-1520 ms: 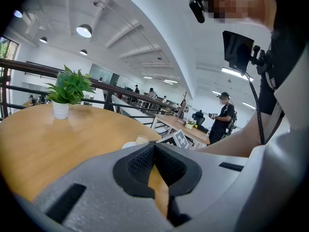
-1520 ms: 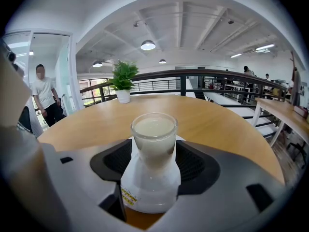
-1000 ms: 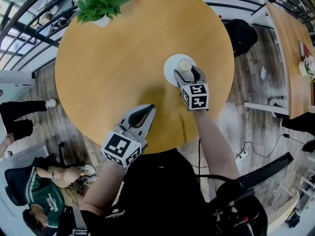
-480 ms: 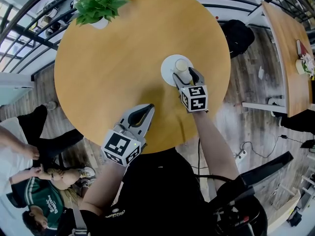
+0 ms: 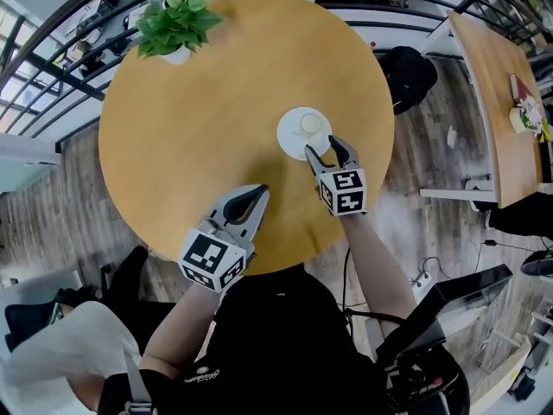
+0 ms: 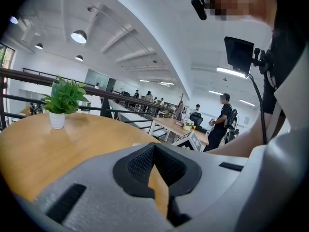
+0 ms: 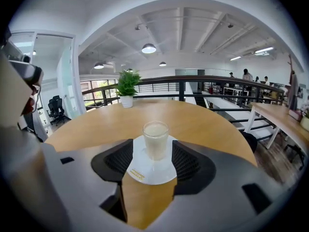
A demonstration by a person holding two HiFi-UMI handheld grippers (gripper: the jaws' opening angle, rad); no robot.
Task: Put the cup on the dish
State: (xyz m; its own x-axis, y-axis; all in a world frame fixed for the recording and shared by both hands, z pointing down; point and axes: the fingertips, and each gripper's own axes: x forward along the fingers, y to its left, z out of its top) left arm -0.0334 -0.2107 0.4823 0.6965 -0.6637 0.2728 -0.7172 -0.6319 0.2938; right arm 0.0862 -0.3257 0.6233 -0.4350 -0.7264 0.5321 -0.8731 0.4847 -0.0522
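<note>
White dish point(image 5: 289, 138) sits right of centre on the round wooden table point(image 5: 190, 128). The cup point(image 5: 309, 124) of pale drink stands upright on it, toward the dish's far side, so we judge the placing done. Our right gripper point(image 5: 322, 148) hangs at the dish's near rim, jaws spread and gripping nothing. They have just been narrowing a little, with the cup ahead of their tips and not between the pads, which leaves it free for a clean retreat, we think. Our left gripper point(image 5: 257, 193) waits by the table's near edge, jaws pressed together on nothing, kept aside since one hand suffices. A potted plant point(image 5: 175, 26) stands at the far left edge.
</note>
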